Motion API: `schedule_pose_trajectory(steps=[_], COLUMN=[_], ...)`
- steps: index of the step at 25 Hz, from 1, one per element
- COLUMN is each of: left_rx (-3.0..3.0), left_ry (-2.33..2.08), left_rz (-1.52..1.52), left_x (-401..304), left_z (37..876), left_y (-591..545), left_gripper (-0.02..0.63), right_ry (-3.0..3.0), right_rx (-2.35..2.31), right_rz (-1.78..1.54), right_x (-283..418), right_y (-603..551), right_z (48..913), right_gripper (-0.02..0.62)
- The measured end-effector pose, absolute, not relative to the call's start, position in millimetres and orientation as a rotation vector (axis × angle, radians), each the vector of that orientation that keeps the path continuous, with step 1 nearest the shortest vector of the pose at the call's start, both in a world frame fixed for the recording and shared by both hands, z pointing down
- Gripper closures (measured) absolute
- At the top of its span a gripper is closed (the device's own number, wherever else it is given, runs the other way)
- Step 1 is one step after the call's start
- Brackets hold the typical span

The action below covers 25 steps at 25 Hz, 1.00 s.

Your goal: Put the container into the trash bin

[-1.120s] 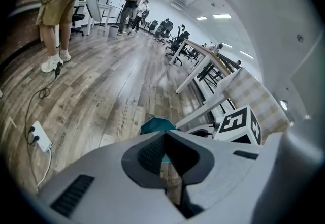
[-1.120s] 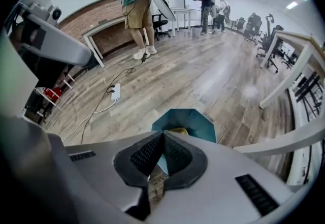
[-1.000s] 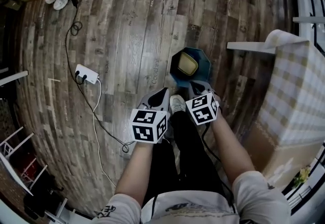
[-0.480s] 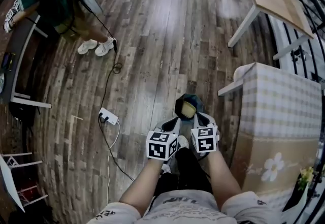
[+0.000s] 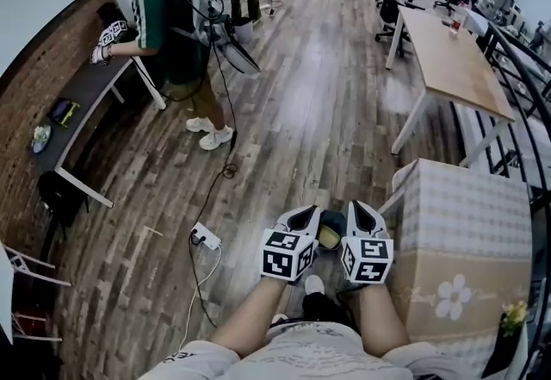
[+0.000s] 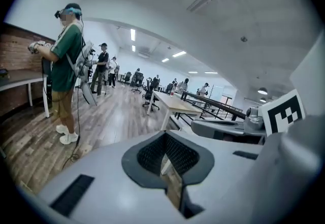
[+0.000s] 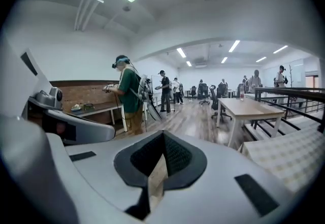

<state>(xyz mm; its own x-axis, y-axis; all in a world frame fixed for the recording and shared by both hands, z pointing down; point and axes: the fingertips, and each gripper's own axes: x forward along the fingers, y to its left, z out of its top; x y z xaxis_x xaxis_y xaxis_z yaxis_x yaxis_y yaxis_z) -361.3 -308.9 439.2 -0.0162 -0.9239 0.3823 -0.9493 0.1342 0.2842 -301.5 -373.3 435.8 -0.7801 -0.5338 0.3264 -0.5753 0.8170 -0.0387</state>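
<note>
In the head view both grippers are held up side by side in front of me. The left gripper (image 5: 301,216) and the right gripper (image 5: 362,214) are shut with nothing between their jaws. Between and below them, on the floor, peeks the dark trash bin (image 5: 332,218), with the yellowish container (image 5: 328,238) lying inside it. The left gripper (image 6: 165,139) points out over the office floor in its own view, jaws together. The right gripper (image 7: 163,136) does the same and is also empty. Neither gripper view shows the bin.
A table with a checked cloth (image 5: 469,223) stands close on my right. Farther off is a wooden desk (image 5: 448,64). A person in a green shirt (image 5: 172,34) works at a counter by the brick wall. A power strip (image 5: 205,239) and cable lie on the floor to the left.
Both grippers have risen from just above the bin and now point nearly level. The head view has tilted up from the floor to the room, and the bin is mostly hidden behind the grippers.
</note>
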Motion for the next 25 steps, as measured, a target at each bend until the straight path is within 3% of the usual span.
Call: schedule_pose_trajectory(steps=[9,25], left_rx=[1.895,1.93], left_ry=[-2.083,-2.091], left_rz=[0.032,0.077], left_x=[-357.3,-352.0], left_z=[342.3,330.6], left_y=[-271.9,-217.2], left_gripper=[0.601,0.601], right_ry=[-2.884,-2.895], right_rx=[0.779,0.808], right_rz=[0.134,0.141], right_x=[-289.7,-283.1], right_y=[-321.8,-277.2], right_z=[338.1,322.4], right_gripper=[0.595,0.594])
